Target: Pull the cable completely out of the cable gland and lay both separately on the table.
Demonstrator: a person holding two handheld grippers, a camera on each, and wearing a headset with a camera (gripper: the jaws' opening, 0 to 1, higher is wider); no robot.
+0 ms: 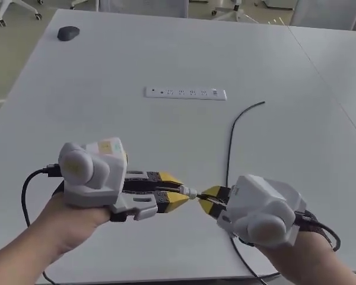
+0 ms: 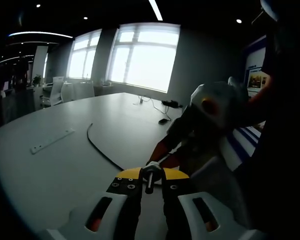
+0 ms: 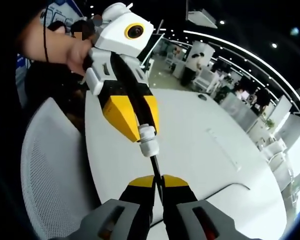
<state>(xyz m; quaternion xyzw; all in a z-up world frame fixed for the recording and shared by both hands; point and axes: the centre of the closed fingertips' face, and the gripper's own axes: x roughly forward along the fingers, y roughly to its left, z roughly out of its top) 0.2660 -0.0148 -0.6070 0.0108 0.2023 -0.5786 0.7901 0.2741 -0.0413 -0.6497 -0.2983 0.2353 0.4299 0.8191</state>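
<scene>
A small white cable gland (image 1: 190,193) hangs above the table's front part, and my left gripper (image 1: 181,198) is shut on it. In the left gripper view the gland (image 2: 150,173) sits between the yellow jaw tips. A thin black cable (image 1: 230,142) comes out of the gland. My right gripper (image 1: 209,200) is shut on the cable close to the gland. In the right gripper view the cable (image 3: 155,167) runs from my jaws up into the gland (image 3: 148,139), which the left gripper (image 3: 131,116) holds. The rest of the cable (image 2: 101,149) lies curved on the table.
A white power strip (image 1: 185,92) lies mid-table on the white table (image 1: 95,113). A dark mouse (image 1: 68,33) sits at the far left. Office chairs stand beyond the far edge. The front table edge is just below both hands.
</scene>
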